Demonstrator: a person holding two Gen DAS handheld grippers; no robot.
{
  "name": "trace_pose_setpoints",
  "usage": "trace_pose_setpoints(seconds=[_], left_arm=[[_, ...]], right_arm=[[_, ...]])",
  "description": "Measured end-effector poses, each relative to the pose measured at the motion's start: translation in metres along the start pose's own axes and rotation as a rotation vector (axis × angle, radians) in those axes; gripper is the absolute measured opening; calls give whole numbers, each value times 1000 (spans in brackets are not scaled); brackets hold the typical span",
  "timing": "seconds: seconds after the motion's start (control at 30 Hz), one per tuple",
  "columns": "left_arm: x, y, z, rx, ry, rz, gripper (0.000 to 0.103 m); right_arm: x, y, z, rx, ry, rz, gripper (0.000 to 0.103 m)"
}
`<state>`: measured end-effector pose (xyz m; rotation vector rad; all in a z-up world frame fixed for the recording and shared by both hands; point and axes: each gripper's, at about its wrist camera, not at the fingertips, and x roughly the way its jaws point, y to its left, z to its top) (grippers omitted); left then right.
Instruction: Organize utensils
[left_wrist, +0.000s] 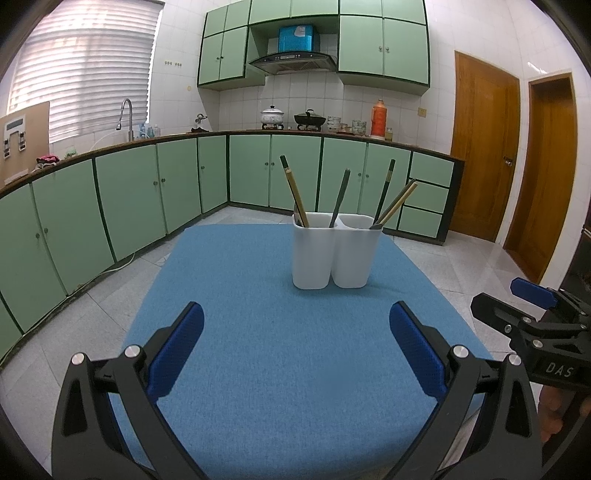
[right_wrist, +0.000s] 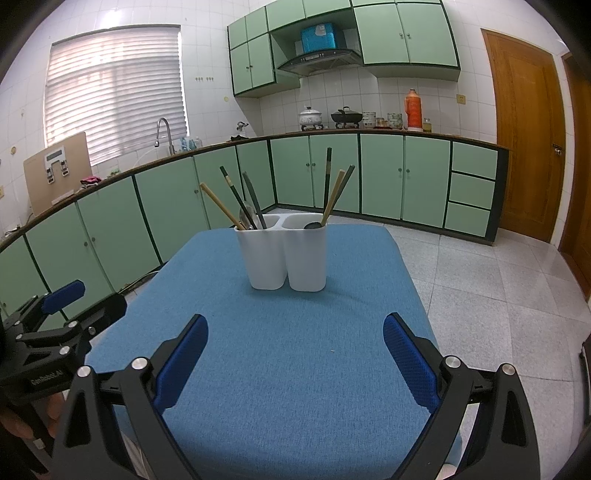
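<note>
Standing ahead of both grippers on the blue cloth (left_wrist: 258, 369), the white two-part holder (left_wrist: 332, 254) carries chopsticks (left_wrist: 293, 188) and dark-handled utensils in both halves. The left gripper (left_wrist: 295, 347) is spread wide, grasping nothing; the right gripper (right_wrist: 295, 354) is likewise spread and bare. Green cabinets (left_wrist: 129, 192) lie beyond the holder.

Blue cloth-covered table (left_wrist: 258, 369), white two-compartment utensil holder (left_wrist: 332, 258) standing upright on it
</note>
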<state>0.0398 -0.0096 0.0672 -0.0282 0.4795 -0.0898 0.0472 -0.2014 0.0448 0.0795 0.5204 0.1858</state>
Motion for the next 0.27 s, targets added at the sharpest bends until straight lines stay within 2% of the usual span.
trace_pose_setpoints(seconds=[0.27], left_arm=[[1,0,0,-3,3,-1,98]], right_arm=[[0,0,0,0,0,-1,94]])
